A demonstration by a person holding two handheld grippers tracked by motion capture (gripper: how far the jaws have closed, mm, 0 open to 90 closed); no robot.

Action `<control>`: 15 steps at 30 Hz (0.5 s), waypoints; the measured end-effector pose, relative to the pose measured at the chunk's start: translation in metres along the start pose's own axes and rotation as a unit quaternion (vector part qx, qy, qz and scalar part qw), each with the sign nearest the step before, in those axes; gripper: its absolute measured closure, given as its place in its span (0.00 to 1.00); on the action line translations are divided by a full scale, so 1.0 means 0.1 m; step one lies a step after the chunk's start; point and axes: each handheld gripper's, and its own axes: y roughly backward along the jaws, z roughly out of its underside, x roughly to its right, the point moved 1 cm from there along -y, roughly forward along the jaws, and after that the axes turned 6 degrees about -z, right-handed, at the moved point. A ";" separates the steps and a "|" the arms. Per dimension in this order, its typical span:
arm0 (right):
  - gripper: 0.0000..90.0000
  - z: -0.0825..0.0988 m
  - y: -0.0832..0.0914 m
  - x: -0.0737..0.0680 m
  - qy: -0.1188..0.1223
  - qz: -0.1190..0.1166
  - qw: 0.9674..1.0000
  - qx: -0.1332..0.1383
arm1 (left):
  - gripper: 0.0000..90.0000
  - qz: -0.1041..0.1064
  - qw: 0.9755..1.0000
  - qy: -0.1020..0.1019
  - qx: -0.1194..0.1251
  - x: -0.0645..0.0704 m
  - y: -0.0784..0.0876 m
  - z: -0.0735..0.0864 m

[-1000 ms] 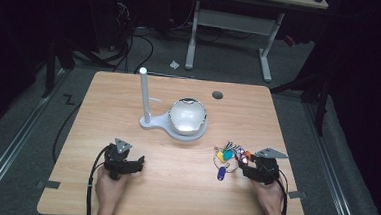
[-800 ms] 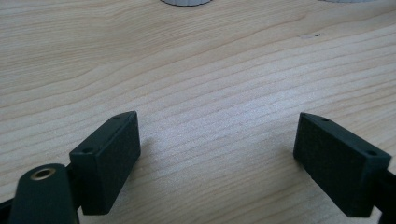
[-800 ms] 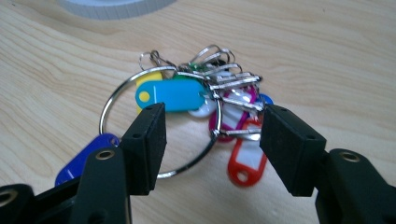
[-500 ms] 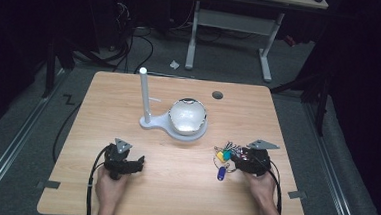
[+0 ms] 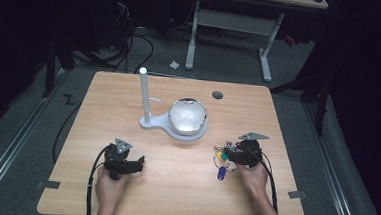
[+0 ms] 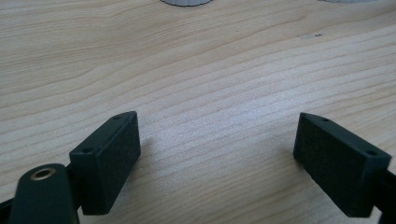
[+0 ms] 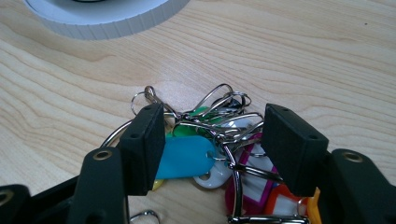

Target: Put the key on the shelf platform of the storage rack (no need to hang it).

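A bunch of key rings (image 7: 219,105) with coloured tags lies on the wooden table (image 5: 173,196), right of centre. It includes a cyan tag (image 7: 182,156), and a blue tag (image 5: 220,173) sticks out toward the front. My right gripper (image 7: 212,126) is open, its jaws straddling the bunch (image 5: 221,158) without closing on it. In the high view the right gripper (image 5: 228,155) sits just right of the keys. My left gripper (image 5: 136,163) rests at the front left. Its jaws stand wide open over bare wood (image 6: 215,140).
A white stand (image 5: 177,129) with an upright post (image 5: 144,92) and a shiny dome (image 5: 188,115) sits mid-table, just beyond the keys; its ribbed base (image 7: 107,21) is close ahead of the right jaws. A small round hole (image 5: 217,95) lies near the far edge.
The right gripper has moved forward and left onto the key bunch, so its jaws now straddle it. The left gripper has stayed still.
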 end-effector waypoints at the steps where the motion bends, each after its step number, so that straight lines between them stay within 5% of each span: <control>1: 0.44 0.00 0.00 0.00 0.000 0.000 1.000 0.000 | 0.17 0.000 1.000 0.000 0.000 0.00 0.00 0.00; 11: 0.44 -0.08 -0.04 0.01 0.011 0.014 1.000 -0.010 | 0.17 -0.001 1.000 0.002 0.000 0.00 0.00 0.00; 15: 0.44 -0.09 -0.06 0.06 -0.005 0.012 1.000 -0.010 | 0.17 0.000 1.000 0.001 0.000 0.00 0.00 0.00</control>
